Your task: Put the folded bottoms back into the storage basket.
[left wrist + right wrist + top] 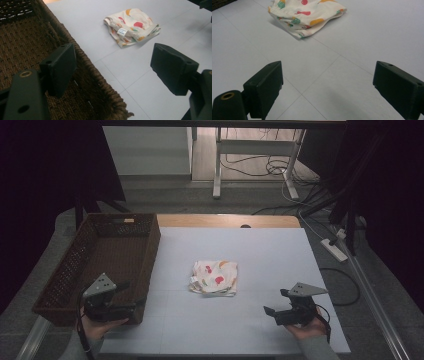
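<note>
Pale grey table (260, 255), tiled in seams, in a dim room with cables on the floor; brown wicker basket (75, 265) at its left edge, nothing visible inside; folded patterned cloth (215, 277) at table centre, untouched; left gripper (131, 295) above the basket's near corner, jaws spread, empty; right gripper (274, 304) near the table's right front, jaws spread, empty.

We saw lab-like workroom: bare desk frames (250, 155) at far side, loose cables (280, 167), power strip (336, 249) on floor at right.
</note>
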`<state>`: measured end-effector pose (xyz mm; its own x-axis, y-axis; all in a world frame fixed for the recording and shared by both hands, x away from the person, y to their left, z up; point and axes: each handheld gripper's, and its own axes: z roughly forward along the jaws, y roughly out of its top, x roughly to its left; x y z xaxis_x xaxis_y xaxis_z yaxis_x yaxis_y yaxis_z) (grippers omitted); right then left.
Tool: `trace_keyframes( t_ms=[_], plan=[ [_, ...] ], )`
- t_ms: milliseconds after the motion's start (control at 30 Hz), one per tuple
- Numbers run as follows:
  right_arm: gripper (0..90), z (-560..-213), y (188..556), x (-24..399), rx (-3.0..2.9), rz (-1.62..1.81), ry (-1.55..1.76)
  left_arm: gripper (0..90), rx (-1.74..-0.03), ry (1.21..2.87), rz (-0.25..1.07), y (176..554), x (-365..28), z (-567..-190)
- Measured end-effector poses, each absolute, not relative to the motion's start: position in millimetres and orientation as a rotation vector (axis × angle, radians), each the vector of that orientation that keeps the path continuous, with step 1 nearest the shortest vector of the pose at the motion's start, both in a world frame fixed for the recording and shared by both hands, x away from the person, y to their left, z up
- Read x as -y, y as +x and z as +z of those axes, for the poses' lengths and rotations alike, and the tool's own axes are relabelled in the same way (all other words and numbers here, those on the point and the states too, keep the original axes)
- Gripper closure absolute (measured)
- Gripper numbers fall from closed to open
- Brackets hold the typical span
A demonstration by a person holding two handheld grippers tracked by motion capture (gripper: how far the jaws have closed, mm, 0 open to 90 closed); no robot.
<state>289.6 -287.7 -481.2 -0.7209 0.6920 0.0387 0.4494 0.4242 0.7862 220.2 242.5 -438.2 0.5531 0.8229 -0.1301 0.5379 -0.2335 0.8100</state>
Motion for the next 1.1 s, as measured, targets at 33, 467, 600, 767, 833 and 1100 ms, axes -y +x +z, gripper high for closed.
trace_keyframes(
  t_ms=[33,467,600,767,833,1100],
  plan=[
    [9.6,-481,290,288,-2.391,1.184,0.989,20.1,-1.104,1.914,0.411,220,-243,-438],
    [9.8,-483,290,287,-2.398,1.159,0.985,19.9,-1.107,1.911,0.41,221,-243,-439],
    [9.8,-483,290,287,-2.402,1.156,0.987,19.6,-1.103,1.915,0.41,221,-242,-439],
    [9.8,-483,290,287,-2.402,1.158,0.986,19.4,-1.093,1.918,0.411,221,-239,-438],
    [9.9,-484,290,286,-2.402,1.157,0.987,19.4,-1.092,1.918,0.409,221,-239,-438],
    [9.9,-484,290,287,-2.409,1.163,0.984,19.3,-1.09,1.927,0.403,227,-230,-438]
  ],
)
